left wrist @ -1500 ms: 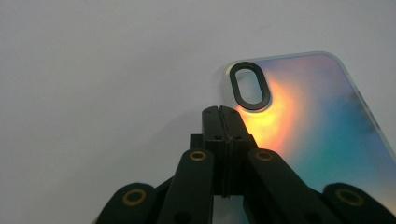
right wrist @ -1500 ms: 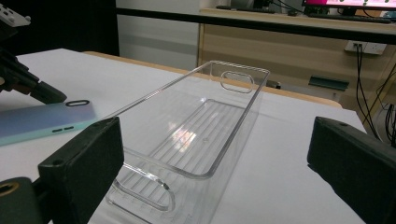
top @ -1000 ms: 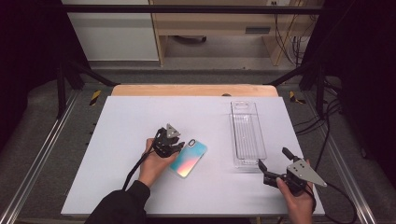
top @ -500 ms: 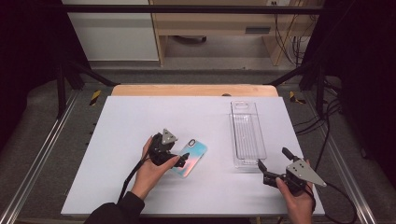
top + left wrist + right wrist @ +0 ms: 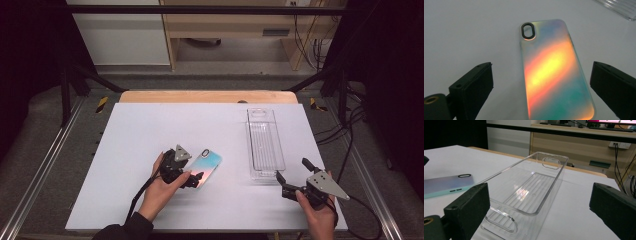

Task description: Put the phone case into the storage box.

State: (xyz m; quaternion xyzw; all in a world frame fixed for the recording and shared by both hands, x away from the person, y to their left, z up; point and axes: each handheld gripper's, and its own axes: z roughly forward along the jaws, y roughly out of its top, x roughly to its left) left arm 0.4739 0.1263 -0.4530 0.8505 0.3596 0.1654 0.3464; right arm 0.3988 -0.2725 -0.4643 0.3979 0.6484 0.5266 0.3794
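1. The left hand [image 5: 162, 187] comes in from the bottom edge of the high view on a dark-sleeved forearm that angles up and to the right.
2. It holds the left gripper [image 5: 196, 179], which points right; its jaws have just been opening and now stand wide apart, pressing on nothing.
3. The right hand [image 5: 316, 212] grips the right gripper [image 5: 291, 173] near the lower right, jaws spread wide and aimed up-left.

Bright overhead light floods the white table [image 5: 150, 130], surroundings dark; the phone case [image 5: 551, 67] glares, slightly soft.
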